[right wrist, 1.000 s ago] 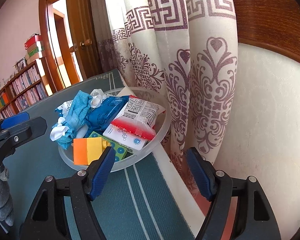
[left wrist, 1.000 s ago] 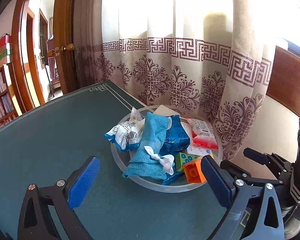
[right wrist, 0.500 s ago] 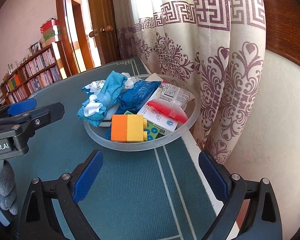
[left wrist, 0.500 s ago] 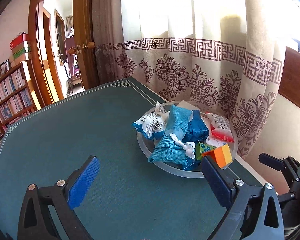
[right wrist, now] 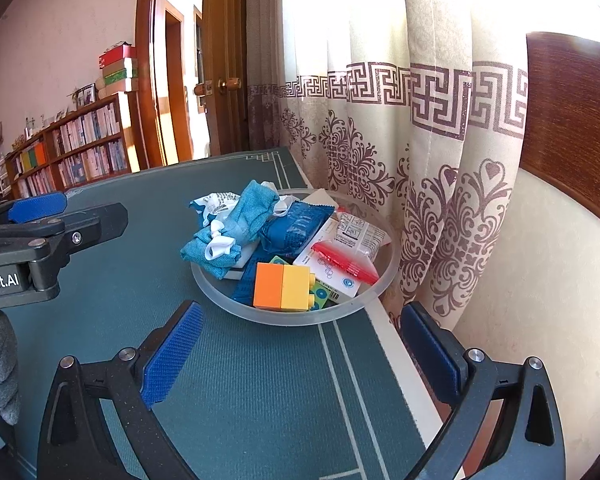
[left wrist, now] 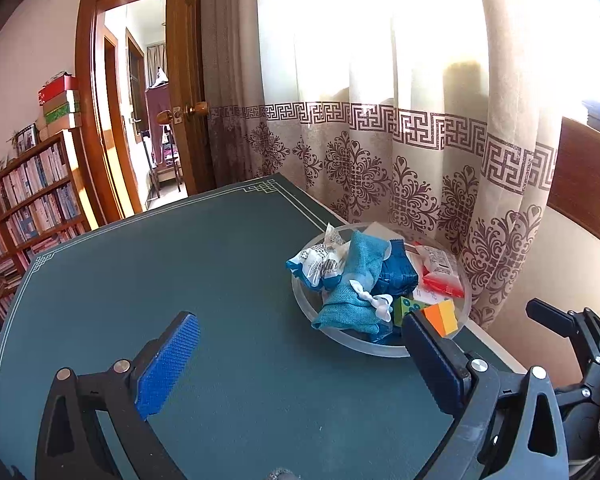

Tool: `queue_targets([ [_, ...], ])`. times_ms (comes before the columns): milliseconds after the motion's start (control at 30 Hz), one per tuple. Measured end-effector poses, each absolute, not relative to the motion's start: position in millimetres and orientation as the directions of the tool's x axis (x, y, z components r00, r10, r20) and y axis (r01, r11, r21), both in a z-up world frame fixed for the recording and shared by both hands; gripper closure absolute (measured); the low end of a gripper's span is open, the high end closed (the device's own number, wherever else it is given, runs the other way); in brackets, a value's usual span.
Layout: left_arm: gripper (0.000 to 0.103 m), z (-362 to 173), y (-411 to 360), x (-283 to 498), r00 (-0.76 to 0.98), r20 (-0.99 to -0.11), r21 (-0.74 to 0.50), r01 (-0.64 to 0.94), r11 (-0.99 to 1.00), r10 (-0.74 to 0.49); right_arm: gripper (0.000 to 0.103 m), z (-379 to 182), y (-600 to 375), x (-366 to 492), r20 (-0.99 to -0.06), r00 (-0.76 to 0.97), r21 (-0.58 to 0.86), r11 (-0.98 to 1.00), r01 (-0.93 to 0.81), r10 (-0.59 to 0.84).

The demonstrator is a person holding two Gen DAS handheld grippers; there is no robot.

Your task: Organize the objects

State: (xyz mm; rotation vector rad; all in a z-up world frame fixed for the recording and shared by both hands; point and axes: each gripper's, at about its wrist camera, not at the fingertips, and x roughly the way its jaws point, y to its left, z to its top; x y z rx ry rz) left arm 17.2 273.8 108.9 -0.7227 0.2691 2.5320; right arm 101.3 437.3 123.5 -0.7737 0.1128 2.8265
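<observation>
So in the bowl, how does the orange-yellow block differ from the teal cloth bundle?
The orange-yellow block is rigid and boxy with studs; the teal cloth bundle is soft, crumpled and tied with white ribbon. The block sits at the near rim; the bundle drapes over the left rim. Both lie in the clear bowl.

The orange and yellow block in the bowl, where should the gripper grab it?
Probably across the block's flat orange and yellow ends, coming down from above on the near side of the bowl. It lies on top at the near rim, studs pointing right, so those ends are clear.

Green block [right wrist: 321, 294] mostly hidden under orange-yellow brick [right wrist: 283, 287]; packet print [right wrist: 360, 234] unreadable.
</observation>
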Motion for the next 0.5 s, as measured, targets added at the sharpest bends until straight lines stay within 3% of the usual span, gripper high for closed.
queue_targets([
  [500, 0.0, 103.4, 277.8, 17.9, -0.68, -0.589, 0.008, -0.544, -0.839, 0.436, 0.0, 121.0, 434.7, 98.0, -0.506, -0.843, -0.007, -0.979, -0.204, 0.179],
])
